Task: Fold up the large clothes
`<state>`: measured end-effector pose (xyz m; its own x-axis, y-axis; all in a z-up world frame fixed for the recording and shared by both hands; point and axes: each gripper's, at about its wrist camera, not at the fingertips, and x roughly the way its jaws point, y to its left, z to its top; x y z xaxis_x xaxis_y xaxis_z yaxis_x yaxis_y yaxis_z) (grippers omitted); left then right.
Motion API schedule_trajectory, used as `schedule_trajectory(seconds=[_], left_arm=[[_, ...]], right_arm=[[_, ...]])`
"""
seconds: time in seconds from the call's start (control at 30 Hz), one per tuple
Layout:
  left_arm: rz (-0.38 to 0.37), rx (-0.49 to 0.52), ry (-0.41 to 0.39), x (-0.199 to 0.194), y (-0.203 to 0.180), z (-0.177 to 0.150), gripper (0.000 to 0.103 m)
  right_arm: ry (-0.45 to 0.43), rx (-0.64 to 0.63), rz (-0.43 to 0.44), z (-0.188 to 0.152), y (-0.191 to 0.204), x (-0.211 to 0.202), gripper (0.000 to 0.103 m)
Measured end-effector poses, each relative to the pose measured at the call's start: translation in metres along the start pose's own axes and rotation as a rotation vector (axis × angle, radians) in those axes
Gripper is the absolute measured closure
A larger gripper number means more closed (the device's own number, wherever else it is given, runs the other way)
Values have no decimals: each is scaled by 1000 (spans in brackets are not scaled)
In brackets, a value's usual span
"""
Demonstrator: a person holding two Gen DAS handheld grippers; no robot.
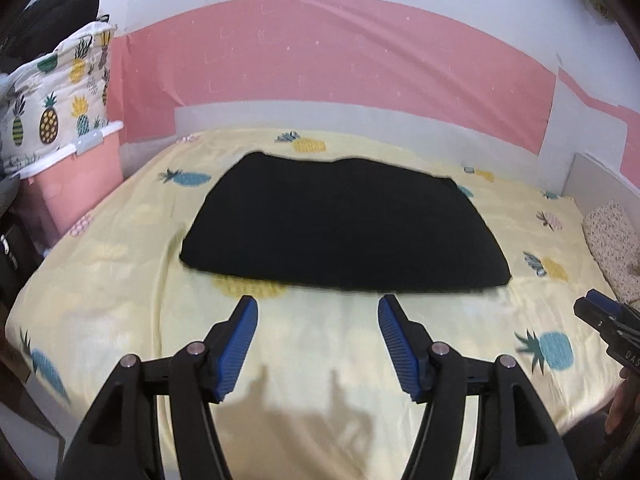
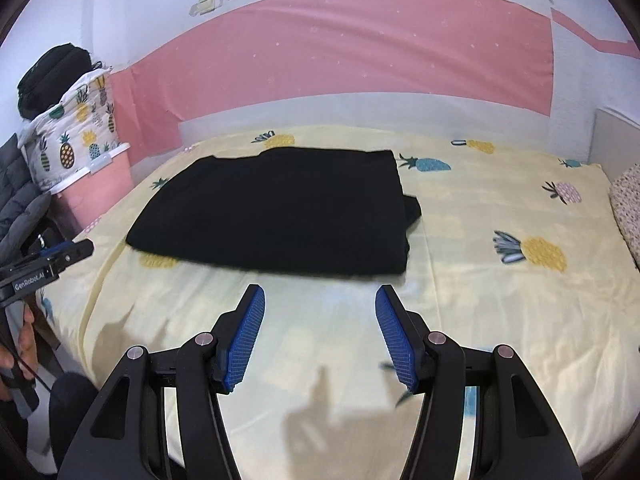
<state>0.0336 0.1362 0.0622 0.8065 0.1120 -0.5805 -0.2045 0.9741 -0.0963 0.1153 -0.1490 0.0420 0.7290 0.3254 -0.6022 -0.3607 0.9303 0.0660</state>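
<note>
The black garment (image 1: 344, 224) lies folded into a flat, roughly rectangular stack on the bed (image 1: 120, 280), near the middle of the yellow pineapple-print sheet, with a small flap of cloth sticking out at its right edge in the right wrist view (image 2: 412, 208). The left claw (image 1: 318, 304) hangs over bare sheet just short of the garment's near edge, its blue pads spread apart with nothing between them. The right claw (image 2: 320, 292) hangs likewise before the near edge, also spread and empty. Each claw shows at the edge of the other's view, held in a hand (image 2: 20, 344). Past the bed runs a pink and white wall (image 1: 340, 48). At the left a pink box (image 1: 76, 184) carries a pineapple-print bag (image 1: 56, 96) with a dark bundle (image 1: 56, 12) on top.
</note>
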Motion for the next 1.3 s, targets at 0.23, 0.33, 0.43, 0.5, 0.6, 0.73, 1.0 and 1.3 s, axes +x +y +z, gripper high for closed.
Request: schedule_trajectory(seconds=[0.23,0.33,0.43,0.5,0.6,0.73,1.0,1.3], left_arm=[[5,-13,61,-14,-1,-30,38],[20,-10,66,-16,-1,-35,38],[34,-3,73,-14,0,-37,38],[38,0,81,-11,0,-37,38],[39,3,88,-7,0,-38,38],[31,10,96,-2,-2,-39,38],[15,19,106,2,-9,-41,38],[12,19,111,1,-11,-41,38]], right_arm=[[21,-25,14,-20,22,-16,44],[18,-52,13,-22,32,-19,42],[18,-70,8,-23,37,-17,41],[28,-67,10,-25,38,-12,41],[45,-64,12,-27,40,-6,41],[60,-57,11,-29,40,0,41],[80,-46,11,-31,38,4,41],[85,-47,18,-31,39,4,41]])
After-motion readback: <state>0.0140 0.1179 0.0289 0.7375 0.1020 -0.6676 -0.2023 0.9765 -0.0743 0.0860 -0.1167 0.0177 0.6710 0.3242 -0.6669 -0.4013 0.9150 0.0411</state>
